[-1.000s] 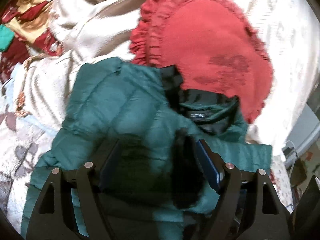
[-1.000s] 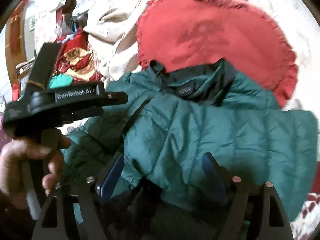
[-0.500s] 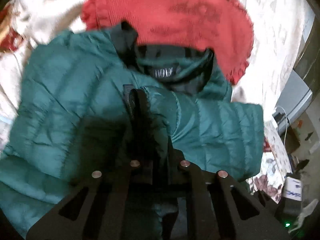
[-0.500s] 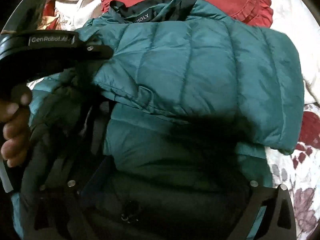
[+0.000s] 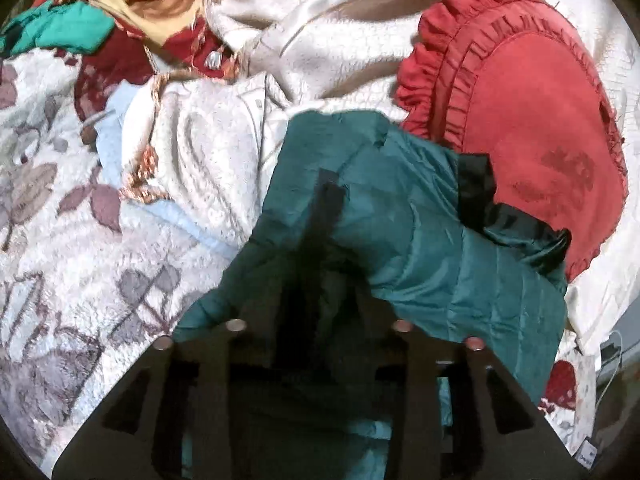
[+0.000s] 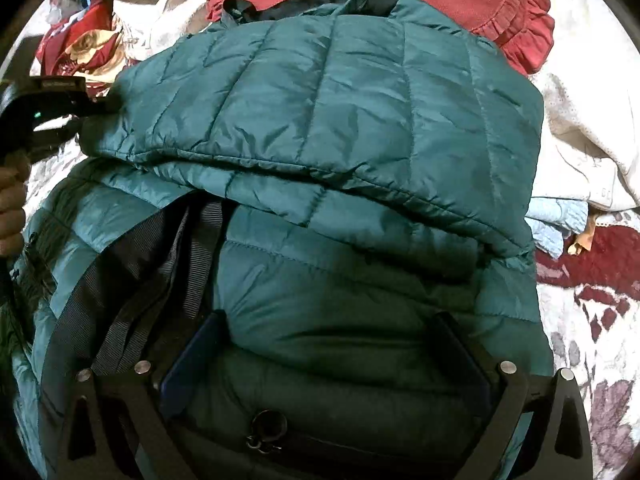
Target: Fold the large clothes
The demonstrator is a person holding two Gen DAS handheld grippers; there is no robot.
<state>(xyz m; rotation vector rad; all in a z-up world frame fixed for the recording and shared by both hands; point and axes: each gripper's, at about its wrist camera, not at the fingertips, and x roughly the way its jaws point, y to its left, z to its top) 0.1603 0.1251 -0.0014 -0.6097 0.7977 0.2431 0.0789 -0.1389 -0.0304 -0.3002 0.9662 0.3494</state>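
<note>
A dark green quilted puffer jacket with a black collar lies on the bed, one sleeve folded across its body. In the left wrist view the jacket drapes over my left gripper; its jaws stand narrow with green fabric and a dark strap bunched between them. My right gripper is open, its blue-padded fingers spread wide over the jacket's lower body, near the zipper pull. The left gripper's body and the hand holding it show at the left edge of the right wrist view.
A red ruffled cushion lies behind the jacket's collar. A cream blanket and a red and gold cloth are heaped at the back. A floral bedspread covers the bed. Light blue cloth lies at the right.
The left gripper went from open to closed on jacket fabric and has pulled it leftward. The right gripper moved down low over the jacket's body; the sleeve now lies folded across.
</note>
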